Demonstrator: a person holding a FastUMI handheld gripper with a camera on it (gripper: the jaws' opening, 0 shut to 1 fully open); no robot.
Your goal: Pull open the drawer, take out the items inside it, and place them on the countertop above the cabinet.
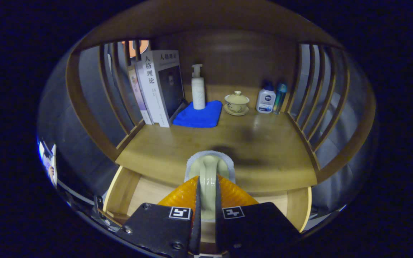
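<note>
Gripper (206, 186) clamped on cream brush (210, 170) handle, long axis straight ahead, grey-edged head over countertop (263, 143), above open drawer (120, 193).

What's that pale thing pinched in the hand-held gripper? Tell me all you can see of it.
A pale cream handle, smooth like plastic, arches up into a flat grey-white head, seemingly a cleaning brush. Both fingers of the hand-held gripper press on the handle. It is held over the open drawer, its head at the countertop's front edge.
</note>
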